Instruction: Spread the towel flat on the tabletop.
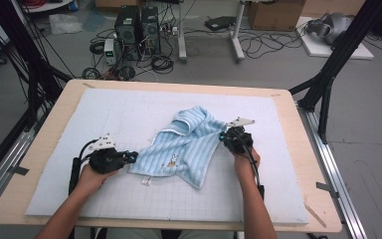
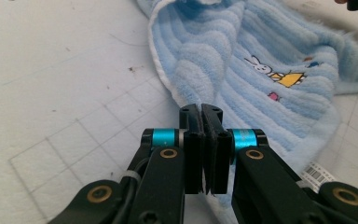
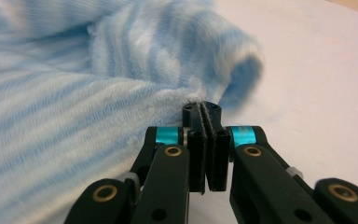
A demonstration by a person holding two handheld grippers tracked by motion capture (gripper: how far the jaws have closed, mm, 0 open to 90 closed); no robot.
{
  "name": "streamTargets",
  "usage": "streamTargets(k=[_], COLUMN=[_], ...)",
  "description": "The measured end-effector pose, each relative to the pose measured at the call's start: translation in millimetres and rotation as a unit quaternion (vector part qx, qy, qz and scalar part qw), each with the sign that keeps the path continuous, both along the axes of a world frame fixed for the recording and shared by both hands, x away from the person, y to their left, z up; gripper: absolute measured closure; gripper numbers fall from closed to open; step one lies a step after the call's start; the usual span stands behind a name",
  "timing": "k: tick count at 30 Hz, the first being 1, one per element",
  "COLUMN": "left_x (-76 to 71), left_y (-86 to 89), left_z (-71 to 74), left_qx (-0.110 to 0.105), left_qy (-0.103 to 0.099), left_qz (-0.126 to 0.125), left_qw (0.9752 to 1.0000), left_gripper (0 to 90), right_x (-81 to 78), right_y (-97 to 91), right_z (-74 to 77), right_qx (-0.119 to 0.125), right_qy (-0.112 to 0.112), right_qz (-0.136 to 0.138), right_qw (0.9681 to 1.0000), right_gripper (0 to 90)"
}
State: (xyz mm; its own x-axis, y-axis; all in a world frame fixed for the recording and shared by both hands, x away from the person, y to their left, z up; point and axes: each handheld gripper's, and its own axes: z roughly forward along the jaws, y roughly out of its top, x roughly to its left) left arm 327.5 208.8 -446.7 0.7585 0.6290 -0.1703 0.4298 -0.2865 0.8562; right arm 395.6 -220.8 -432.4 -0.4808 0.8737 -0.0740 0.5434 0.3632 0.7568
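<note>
A light blue striped towel [image 1: 184, 147] with a small rabbit picture lies rumpled in the middle of the white gridded mat [image 1: 124, 112]. My left gripper [image 1: 133, 157] pinches the towel's left corner. In the left gripper view its jaws [image 2: 201, 111] are pressed together on the white-trimmed edge of the towel [image 2: 242, 60]. My right gripper [image 1: 223, 136] holds the towel's right edge. In the right gripper view its jaws [image 3: 202, 108] are shut on a fold of the towel [image 3: 74, 93], whose far end curls up behind them.
The mat covers most of a wooden table [image 1: 298, 149]. A white label tag [image 1: 146, 181] sticks out from the towel's front hem. Computer towers [image 1: 137, 27], cables and black frame legs [image 1: 333, 64] stand on the floor beyond the table.
</note>
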Motion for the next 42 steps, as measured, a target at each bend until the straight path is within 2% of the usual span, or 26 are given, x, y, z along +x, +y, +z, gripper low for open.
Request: streamTargets(k=[2,3,5,10,11,12,17,20,22,24,28,32,34,36,38,40,42], left_x=[-0.2,-0.3,-0.1,1.6,1.5,1.2,-0.6,-4.4,-8.1,-13.0,-21.9,-31.7,-36.3,-40.0,-43.3,-45.5,-46.8], left_y=[-2.2,-2.9,-3.5,-0.8,0.2,1.4,7.2,9.4,10.4,12.0,16.2,20.7,22.3,23.9,25.0,26.4,27.4], left_z=[-0.1,-0.3,-0.9,-0.9,-0.4,0.4,3.1,3.0,2.7,3.3,5.4,6.2,5.9,5.6,5.5,5.4,5.2], left_qx=[0.000,0.003,0.003,0.004,0.002,0.000,-0.007,-0.012,-0.014,-0.015,-0.025,-0.025,-0.025,-0.025,-0.025,-0.025,-0.025], left_qy=[0.000,-0.002,-0.001,-0.008,-0.012,-0.017,-0.036,-0.045,-0.051,-0.068,-0.075,-0.077,-0.077,-0.077,-0.076,-0.076,-0.077], left_qz=[-0.006,-0.006,-0.007,0.015,0.018,0.021,0.038,0.053,0.062,0.074,0.090,0.102,0.108,0.112,0.115,0.117,0.119], left_qw=[1.0000,1.0000,1.0000,0.9998,0.9998,0.9996,0.9986,0.9975,0.9967,0.9949,0.9929,0.9915,0.9909,0.9904,0.9901,0.9900,0.9896], left_gripper=[86.9,86.8,85.6,65.2,61.8,61.8,55.9,50.2,44.4,42.2,35.4,34.9,35.1,35.3,35.4,35.7,35.7], right_x=[3.6,4.6,4.6,-9.5,-17.8,-17.8,-42.8,-54.3,-62.9,-70.6,-87.1,-102.3,-107.5,-111.3,-112.7,-112.6,-110.8], right_y=[-6.8,-9.2,-10.7,-0.4,4.2,4.2,12.9,17.3,19.4,22.0,26.0,34.9,42.9,52.6,61.6,68.3,68.4], right_z=[0.3,0.3,-0.2,6.0,8.3,8.3,9.6,9.9,9.9,9.0,3.8,-1.9,-4.9,-8.2,-12.0,-15.9,-15.6], right_qx=[-0.005,0.001,0.008,0.009,0.005,0.005,0.028,0.056,0.070,0.069,0.074,0.072,0.074,0.066,0.054,0.033,0.041], right_qy=[-0.006,-0.008,-0.005,-0.019,-0.024,-0.024,-0.027,-0.009,-0.019,-0.020,-0.014,-0.003,0.004,0.015,0.024,0.032,0.038], right_qz=[-0.029,-0.041,-0.046,-0.001,0.016,0.016,0.055,0.076,0.082,0.087,0.099,0.126,0.150,0.175,0.191,0.195,0.191], right_qw=[0.9995,0.9991,0.9989,0.9998,0.9996,0.9996,0.9977,0.9955,0.9940,0.9936,0.9922,0.9894,0.9859,0.9822,0.9798,0.9798,0.9800], right_gripper=[89.9,90.0,89.4,80.7,74.5,74.5,64.2,59.3,58.1,54.7,48.4,47.8,48.0,48.5,49.3,53.4,62.1])
